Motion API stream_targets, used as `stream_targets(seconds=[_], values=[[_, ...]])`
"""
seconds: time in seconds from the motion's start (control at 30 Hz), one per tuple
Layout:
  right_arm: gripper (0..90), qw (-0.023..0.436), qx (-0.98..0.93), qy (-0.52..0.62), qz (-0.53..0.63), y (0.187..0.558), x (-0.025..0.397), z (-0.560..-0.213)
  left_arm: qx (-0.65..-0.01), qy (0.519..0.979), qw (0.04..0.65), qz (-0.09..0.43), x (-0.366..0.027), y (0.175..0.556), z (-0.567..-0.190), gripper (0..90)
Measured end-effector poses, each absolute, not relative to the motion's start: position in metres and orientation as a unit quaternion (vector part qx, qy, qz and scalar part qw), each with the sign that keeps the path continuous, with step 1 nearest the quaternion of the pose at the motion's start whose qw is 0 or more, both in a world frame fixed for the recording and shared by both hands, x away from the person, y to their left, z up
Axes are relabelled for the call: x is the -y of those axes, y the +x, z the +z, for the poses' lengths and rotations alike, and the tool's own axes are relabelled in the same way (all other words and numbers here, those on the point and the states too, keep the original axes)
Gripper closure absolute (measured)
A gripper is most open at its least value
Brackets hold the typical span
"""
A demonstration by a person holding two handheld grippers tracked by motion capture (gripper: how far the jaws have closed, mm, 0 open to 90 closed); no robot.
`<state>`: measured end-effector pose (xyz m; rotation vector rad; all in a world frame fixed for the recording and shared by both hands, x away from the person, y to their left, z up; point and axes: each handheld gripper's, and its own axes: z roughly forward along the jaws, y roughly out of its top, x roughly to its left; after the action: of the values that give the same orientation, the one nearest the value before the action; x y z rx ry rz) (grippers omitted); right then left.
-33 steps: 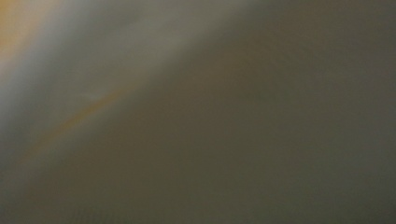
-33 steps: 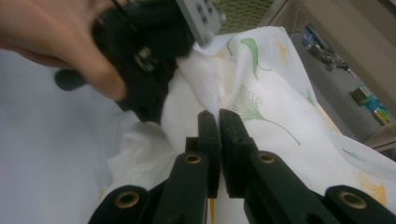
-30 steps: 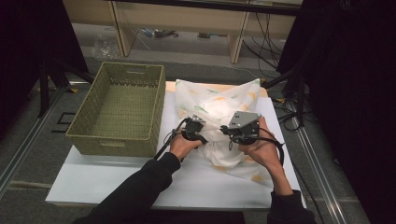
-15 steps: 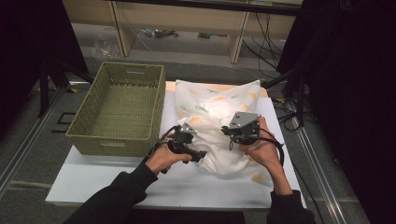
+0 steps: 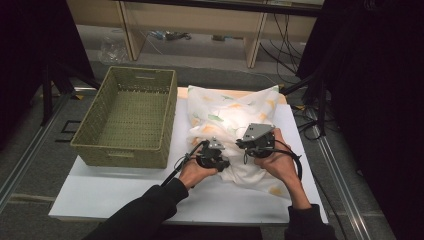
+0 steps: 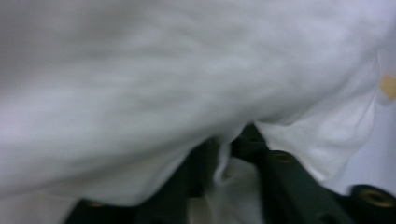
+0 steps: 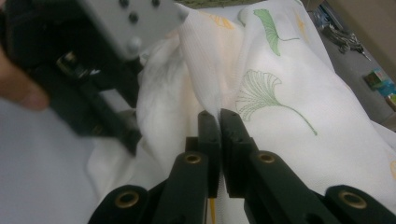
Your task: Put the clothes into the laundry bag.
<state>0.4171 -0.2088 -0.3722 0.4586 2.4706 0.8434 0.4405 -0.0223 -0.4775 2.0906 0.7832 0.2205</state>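
White fabric pillowcase with green leaf and orange print [image 5: 232,117], stuffed with a pillow, lies on the white tabletop [image 5: 120,192], right of centre, its far end at the table's far edge. Near end is crumpled, both grippers are working there.

Left gripper [image 5: 216,159], black, cable trailing back along the dark sleeve, sits at the near-left part of the pillowcase. In the left gripper view [image 6: 224,156] its jaws are nearly together with a thin fold of white cloth [image 6: 222,163] caught between them; more cloth drapes over the top, picture blurred.

Right gripper [image 5: 252,145], with grey three-cornered plate on top, is just right of the left one, close beside it, over the pillowcase's near-middle. In the right gripper view [image 7: 219,116] jaws are closed tight on a raised ridge of the white fabric [image 7: 205,70]; green ginkgo-leaf print [image 7: 261,91] lies just right of the pinch. The left gripper shows in that view at upper left [image 7: 93,60], against the same cloth.

Olive-green woven rectangular basket [image 5: 165,120] stands left of the pillowcase, its right wall just beside the fabric edge.
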Motion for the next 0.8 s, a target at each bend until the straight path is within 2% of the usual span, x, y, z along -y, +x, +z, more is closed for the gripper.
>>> stream_targets(seconds=[0.07,0.1,0.2,0.3,0.33,0.43,0.53,0.6,0.7,0.8], values=[[88.6,0.245,-0.9,0.177,0.315,0.415,0.209,-0.369,-0.333,0.827,0.442,0.095,0.021,0.447,-0.474,82.8],[88.6,0.244,-0.9,0.176,0.316,0.414,0.21,-0.367,-0.313,0.843,0.425,0.108,0.017,0.453,-0.469,83.5],[88.8,0.243,-0.903,0.168,0.312,0.412,0.209,-0.364,-0.343,0.809,0.456,0.141,0.025,0.466,-0.459,84.3],[88.8,0.246,-0.902,0.163,0.314,0.409,0.208,-0.358,-0.373,0.783,0.484,0.112,0.03,0.476,-0.455,84.3],[88.8,0.251,-0.9,0.165,0.315,0.408,0.209,-0.357,-0.377,0.786,0.478,0.108,0.031,0.478,-0.458,84.2],[88.8,0.242,-0.902,0.165,0.316,0.408,0.213,-0.358,-0.349,0.825,0.412,0.166,0.032,0.486,-0.477,83.0],[88.8,0.24,-0.905,0.166,0.308,0.409,0.211,-0.366,-0.379,0.812,0.424,0.13,0.027,0.489,-0.487,80.0],[88.8,0.232,-0.909,0.164,0.304,0.41,0.209,-0.369,-0.375,0.81,0.434,0.12,0.024,0.482,-0.483,75.8],[88.8,0.231,-0.909,0.167,0.304,0.411,0.209,-0.369,-0.375,0.81,0.44,0.093,0.014,0.472,-0.474,64.1],[88.8,0.232,-0.908,0.17,0.304,0.412,0.21,-0.369,-0.381,0.809,0.439,0.086,-0.001,0.459,-0.463,47.1]])
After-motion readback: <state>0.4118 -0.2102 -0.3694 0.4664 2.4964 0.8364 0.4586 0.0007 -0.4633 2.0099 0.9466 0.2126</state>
